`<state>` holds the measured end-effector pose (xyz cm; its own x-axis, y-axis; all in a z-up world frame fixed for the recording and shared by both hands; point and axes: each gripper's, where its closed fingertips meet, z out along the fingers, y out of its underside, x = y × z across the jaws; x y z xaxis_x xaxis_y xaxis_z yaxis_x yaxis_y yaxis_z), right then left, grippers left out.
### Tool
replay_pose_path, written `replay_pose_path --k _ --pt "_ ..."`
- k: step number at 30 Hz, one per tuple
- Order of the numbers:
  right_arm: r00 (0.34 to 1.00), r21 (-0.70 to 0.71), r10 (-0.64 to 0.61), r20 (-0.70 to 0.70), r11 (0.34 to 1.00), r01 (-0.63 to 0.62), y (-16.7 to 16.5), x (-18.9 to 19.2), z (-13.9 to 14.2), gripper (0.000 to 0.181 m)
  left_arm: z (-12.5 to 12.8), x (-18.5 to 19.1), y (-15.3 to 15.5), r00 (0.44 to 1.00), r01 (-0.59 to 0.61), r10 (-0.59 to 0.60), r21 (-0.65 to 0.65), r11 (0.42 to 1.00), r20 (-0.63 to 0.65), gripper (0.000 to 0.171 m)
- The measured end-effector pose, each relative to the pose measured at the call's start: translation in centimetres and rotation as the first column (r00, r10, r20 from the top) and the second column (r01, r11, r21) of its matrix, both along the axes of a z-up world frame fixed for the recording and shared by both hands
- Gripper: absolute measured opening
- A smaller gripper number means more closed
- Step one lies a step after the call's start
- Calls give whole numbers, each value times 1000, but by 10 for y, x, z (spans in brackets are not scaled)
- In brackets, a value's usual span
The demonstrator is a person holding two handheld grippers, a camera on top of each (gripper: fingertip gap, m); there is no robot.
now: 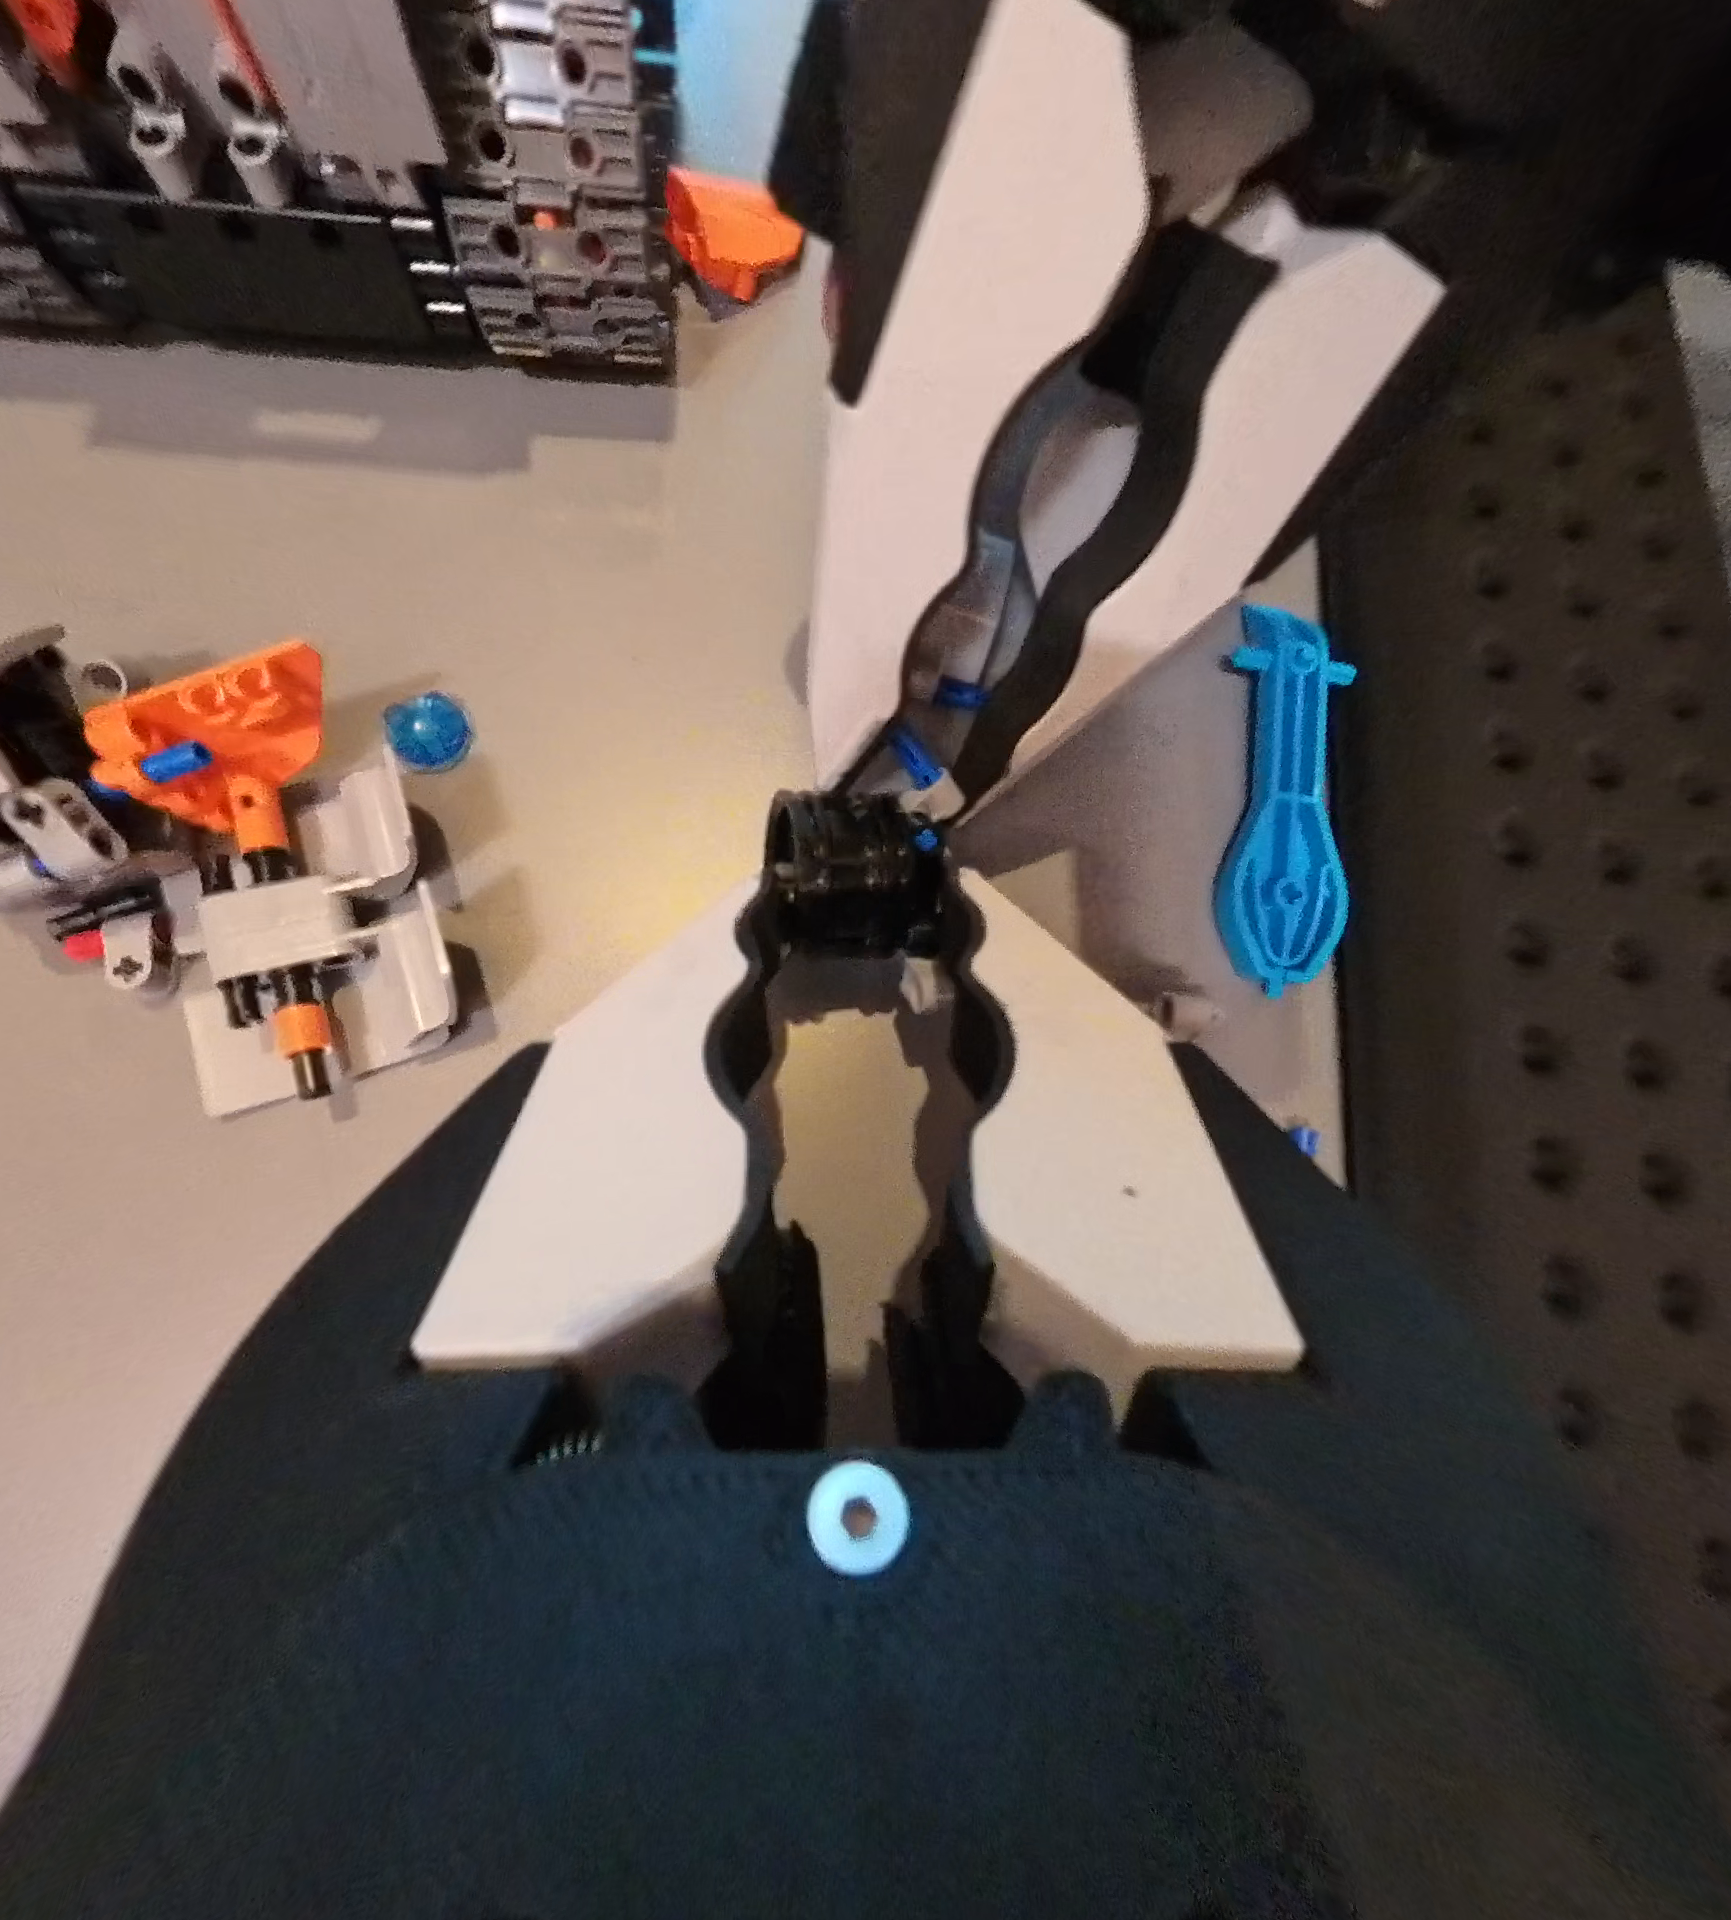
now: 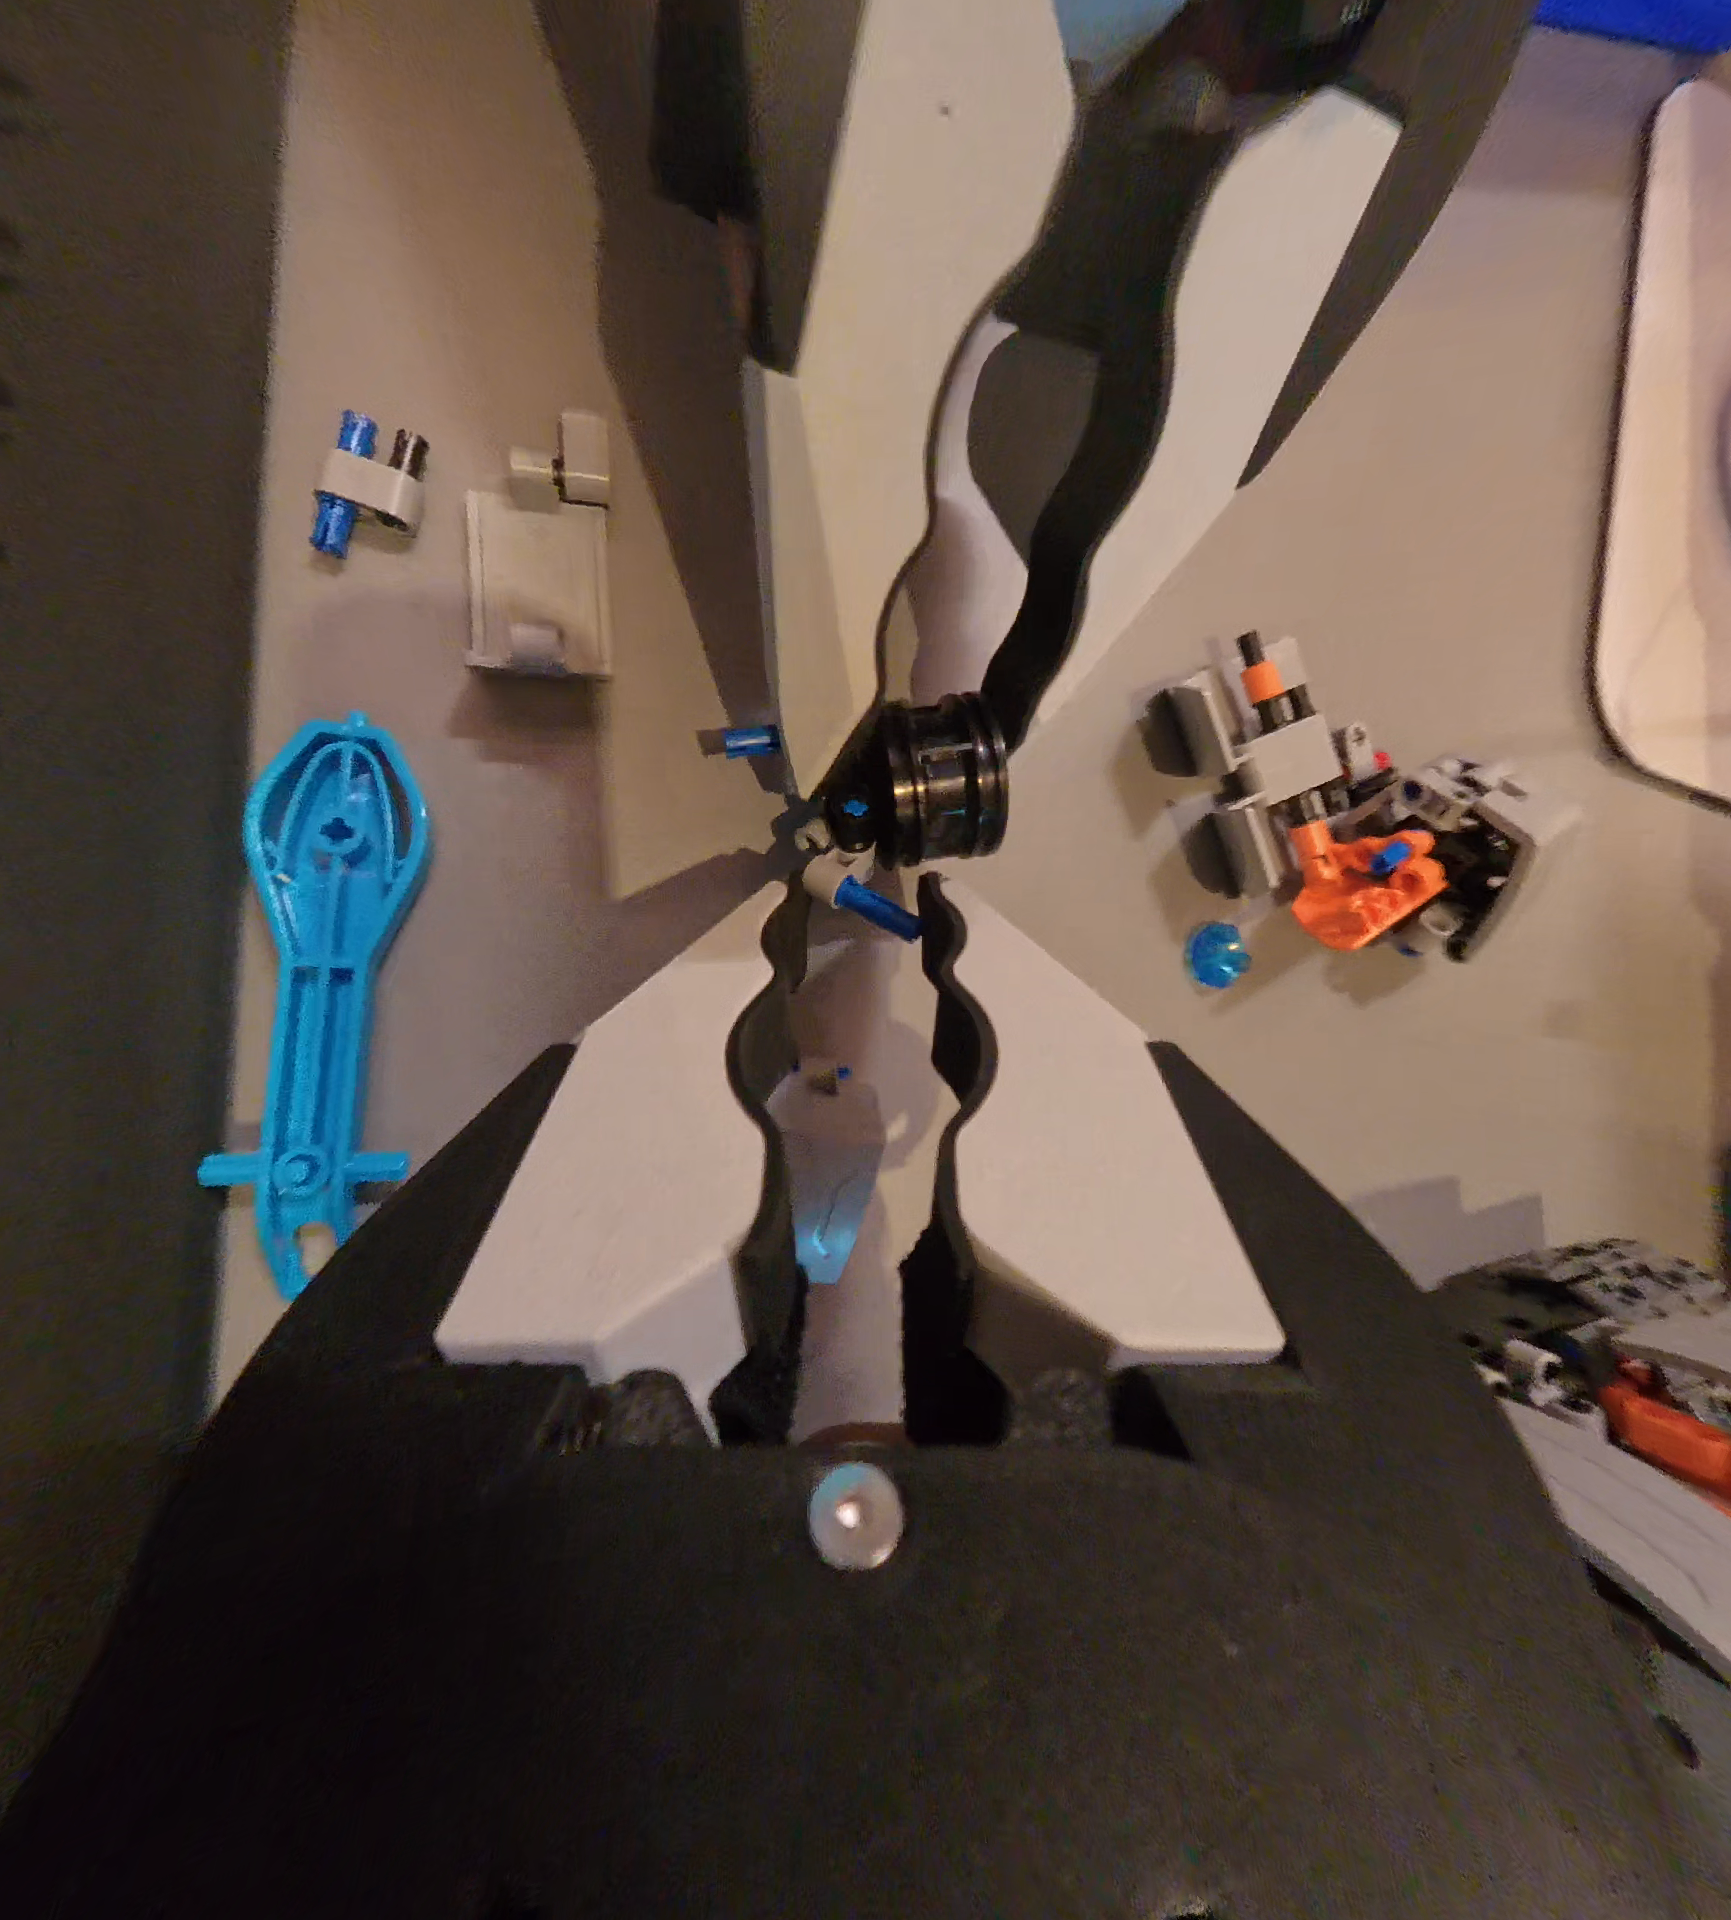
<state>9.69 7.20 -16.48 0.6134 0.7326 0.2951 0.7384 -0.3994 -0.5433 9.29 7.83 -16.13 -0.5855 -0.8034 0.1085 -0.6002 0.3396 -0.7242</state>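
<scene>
Since both tips meet here: I'd keep aligned.
Left claw (image 1: 845,914): clamped on black wheel (image 1: 853,868).
Right claw (image 2: 856,904): narrow, seemingly pinching blue pin (image 2: 876,906).

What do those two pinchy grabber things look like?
Both match. The left gripper and the right gripper each have a rough, black, textured plastic body with a small pale ring set in the middle, flat white wedge-shaped panels, and two long dark fingers with wavy inner edges. No cables or sleeves show.
</scene>
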Motion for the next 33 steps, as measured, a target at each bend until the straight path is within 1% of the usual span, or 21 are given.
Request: replay_pose_path --k 1,3,5,7,11,14,18,23,26,28,31,33 --pt "1000 -31 0 -23 1000 -1 -2 -1 -1 18 -1 -1 -1 999 23 -25 56 998 22 28" --pt "997 -99 12 -70 995 -19 -9 -4 -7 19 -3 -4 -8 997 66 -70 112 991 28 28" --pt "994 -138 2 -106 990 -17 -12 -4 -9 19 -9 -2 -8 995 78 -88 189 979 46 27" --pt "993 -147 12 -114 989 -28 -14 -5 -9 19 -7 -2 -10 991 96 -115 232 968 71 27" --pt "995 -157 28 -94 987 -42 -16 -8 -12 19 -9 -5 -12 986 128 -150 262 957 67 27" --pt "990 -193 30 -139 980 -57 -20 -11 -11 18 -9 -8 -15 980 162 -188 281 946 68 27" --pt "983 -260 15 -183 964 -63 -25 -15 -13 17 -8 -10 -20 961 214 -263 375 902 83 27" --pt "971 -296 -32 -238 954 -41 -26 -13 -12 19 -7 -10 -20 945 242 -315 471 848 82 28" --pt "970 -295 -34 -242 955 -40 -27 -12 -11 19 -7 -8 -21 945 251 -319 460 851 76 28" --pt "969 -281 -40 -245 959 -32 -26 -11 -10 20 -9 -9 -22 951 254 -302 398 881 62 28" --pt "969 -253 -65 -240 967 2 -25 -4 -3 28 -10 -9 -19 959 250 -281 333 909 47 29" --pt "974 -227 -89 -206 973 41 -26 7 2 32 -10 -8 -17 966 239 -258 296 925 29 34"
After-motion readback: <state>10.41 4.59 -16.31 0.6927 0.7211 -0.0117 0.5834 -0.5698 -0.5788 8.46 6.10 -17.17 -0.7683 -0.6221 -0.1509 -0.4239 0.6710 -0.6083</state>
